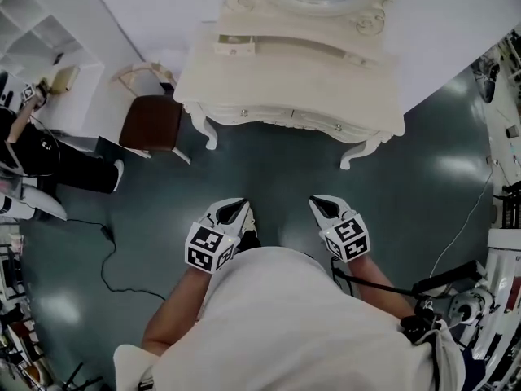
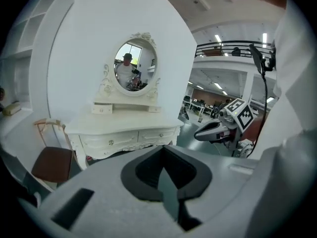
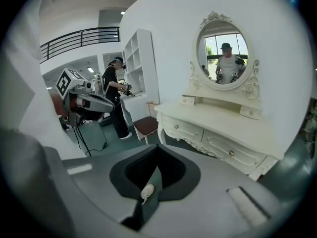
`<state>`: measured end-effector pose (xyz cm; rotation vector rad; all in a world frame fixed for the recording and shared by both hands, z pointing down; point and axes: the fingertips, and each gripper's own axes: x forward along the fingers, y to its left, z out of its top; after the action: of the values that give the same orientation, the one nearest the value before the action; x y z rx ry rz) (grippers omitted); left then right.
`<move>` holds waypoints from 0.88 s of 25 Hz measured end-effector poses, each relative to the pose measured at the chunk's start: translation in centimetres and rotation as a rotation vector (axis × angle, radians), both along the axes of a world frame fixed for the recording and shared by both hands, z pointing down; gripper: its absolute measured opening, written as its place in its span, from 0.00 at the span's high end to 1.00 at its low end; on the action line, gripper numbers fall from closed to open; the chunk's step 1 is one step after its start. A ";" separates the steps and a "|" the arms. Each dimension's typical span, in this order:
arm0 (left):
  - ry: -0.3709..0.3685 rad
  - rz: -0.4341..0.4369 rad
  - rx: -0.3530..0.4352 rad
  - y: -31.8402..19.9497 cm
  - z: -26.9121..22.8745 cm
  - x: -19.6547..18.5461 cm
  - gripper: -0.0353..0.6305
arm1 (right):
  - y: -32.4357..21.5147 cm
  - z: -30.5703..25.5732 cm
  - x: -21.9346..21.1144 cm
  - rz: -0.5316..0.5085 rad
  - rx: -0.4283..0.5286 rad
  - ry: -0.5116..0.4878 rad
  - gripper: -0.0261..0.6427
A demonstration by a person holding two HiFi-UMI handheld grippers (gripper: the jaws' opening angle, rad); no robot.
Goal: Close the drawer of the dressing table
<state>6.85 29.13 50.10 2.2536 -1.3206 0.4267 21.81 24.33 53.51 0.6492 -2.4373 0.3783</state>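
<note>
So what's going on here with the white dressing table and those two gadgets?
A person stands a little back from the dressing table, holding the left gripper and the right gripper close to the body. Both have their jaws together with nothing in them, and neither touches the table. The front drawers look flush with the table's front, as far as these views show. A brown chair stands beside it.

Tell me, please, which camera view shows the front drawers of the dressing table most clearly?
The right gripper view: both drawers face it, large, with their knobs visible. The left gripper view shows the same drawers smaller. The head view looks down on the tabletop, so only a thin strip of the drawers appears.
</note>
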 end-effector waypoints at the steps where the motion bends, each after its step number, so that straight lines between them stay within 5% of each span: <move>1: -0.001 0.015 0.012 -1.4 -0.4 -1.0 0.94 | -1.2 -0.4 -0.9 0.011 0.006 0.004 0.96; 10: -0.018 0.080 0.003 -10.1 1.1 -9.9 0.94 | -8.2 -1.5 -7.9 0.103 0.019 0.012 0.96; 22: -0.030 0.034 -0.038 -22.0 3.6 -11.9 0.94 | -19.7 -0.7 -8.8 0.101 -0.007 0.010 0.96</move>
<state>-5.00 7.10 53.67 2.2492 -1.2794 0.4951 13.03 4.64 52.78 0.7713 -2.3989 0.4228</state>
